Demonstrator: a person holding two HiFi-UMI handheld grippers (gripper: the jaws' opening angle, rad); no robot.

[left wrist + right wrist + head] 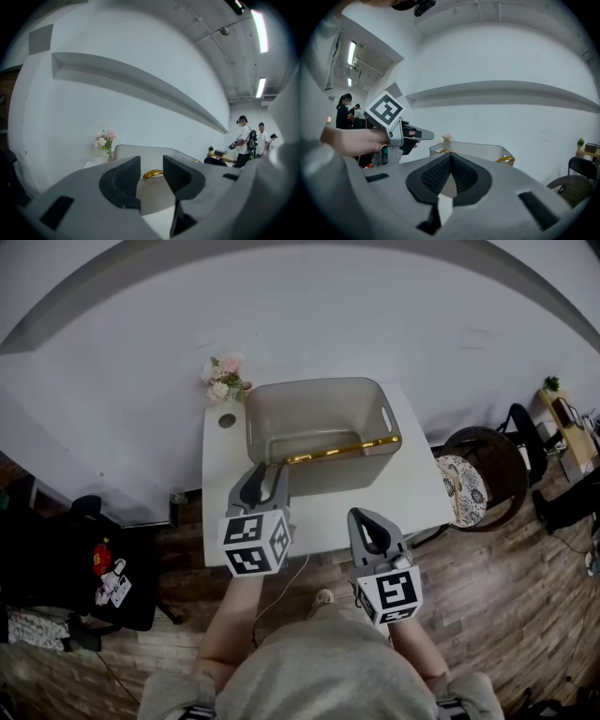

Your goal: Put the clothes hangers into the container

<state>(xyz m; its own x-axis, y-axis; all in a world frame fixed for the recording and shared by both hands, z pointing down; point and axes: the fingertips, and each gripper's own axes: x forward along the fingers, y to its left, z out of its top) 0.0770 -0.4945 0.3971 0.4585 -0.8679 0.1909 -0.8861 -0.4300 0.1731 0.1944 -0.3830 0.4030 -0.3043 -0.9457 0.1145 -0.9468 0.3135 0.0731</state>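
Observation:
A grey see-through container (319, 423) stands on the white table (417, 498). A gold clothes hanger (342, 450) lies inside it along the near wall. My left gripper (266, 472) hovers just short of the container's near left corner, open with nothing between its pads. In the left gripper view the hanger (153, 174) shows through the gap of the left gripper (151, 161), inside the container (140, 151). My right gripper (366, 519) is held over the table's near edge, shut and empty. The right gripper view has the right gripper (450, 158), the container (480, 151), a hanger end (506, 160) and the left gripper (417, 136).
A small vase of pink flowers (225, 379) and a round cap (227, 420) sit at the table's far left corner. A chair with a patterned cushion (464, 479) stands right of the table, dark furniture (94, 568) to the left. People (246, 140) stand far off.

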